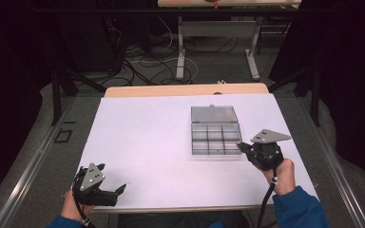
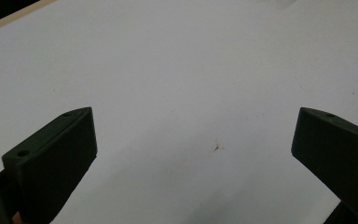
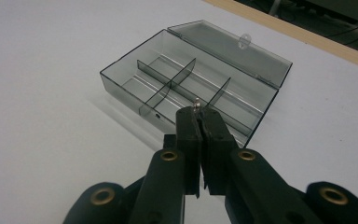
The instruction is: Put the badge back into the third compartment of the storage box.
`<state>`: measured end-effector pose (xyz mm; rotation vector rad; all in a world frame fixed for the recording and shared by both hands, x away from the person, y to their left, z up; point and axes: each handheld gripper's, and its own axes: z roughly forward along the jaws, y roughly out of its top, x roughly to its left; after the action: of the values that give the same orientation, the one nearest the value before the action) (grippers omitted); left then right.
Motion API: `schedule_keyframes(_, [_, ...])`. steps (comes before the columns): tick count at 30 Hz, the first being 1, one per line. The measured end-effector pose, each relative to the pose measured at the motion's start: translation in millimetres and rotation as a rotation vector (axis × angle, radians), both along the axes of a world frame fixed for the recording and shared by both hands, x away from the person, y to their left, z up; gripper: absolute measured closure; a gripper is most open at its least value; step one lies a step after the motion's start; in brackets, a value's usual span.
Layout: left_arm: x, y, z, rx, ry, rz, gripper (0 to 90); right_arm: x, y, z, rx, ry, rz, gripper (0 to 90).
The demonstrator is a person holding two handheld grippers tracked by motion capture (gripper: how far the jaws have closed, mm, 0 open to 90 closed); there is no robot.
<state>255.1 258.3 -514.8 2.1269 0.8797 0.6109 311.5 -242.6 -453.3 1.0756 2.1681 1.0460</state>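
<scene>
- Left claw (image 1: 119,190) sits low at the near left edge of the counter (image 1: 142,142). Its two black jaws stand wide apart with nothing between them. It is let go and just waits.
- Under it the white counter is bare, but for one tiny dark speck (image 2: 217,148).
- Box (image 1: 216,130) lies right of the middle of the counter. It is see-through and grey, with thin walls that cut it into small rooms. Its lid (image 1: 214,114) lies flat open on the far side.
- Right claw (image 1: 240,146) is at the near right corner of the box. Its jaws are squeezed tight together.
- Pinched at the tip is a tiny shiny bit (image 3: 197,103). It looks like a small screw or pin.
- Step in hand, I think: bringing the tiny bit to the box to drop it in a room.
- Next move, I think: go on over one room, dip a little, then open the jaws so the bit falls inside and not on a wall.
- Hard to see: the bit is too small to name for sure. One dark dot (image 3: 157,113) shows on the box floor, and I cannot tell what it is.
</scene>
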Motion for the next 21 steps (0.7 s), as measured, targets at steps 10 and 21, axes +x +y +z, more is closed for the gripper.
schedule_keyframes(10, [0.0, -0.1, 0.1, -0.001, 0.001, 0.000, 0.3, 12.3, 2.9, 2.4, 0.009, -0.015, -0.020, 87.6])
schedule_keyframes(21, [0.0, 0.1, 0.1, 0.001, 0.000, 0.003, 0.3, 27.0, 5.7, 3.0, 0.004, -0.014, -0.026, 87.6])
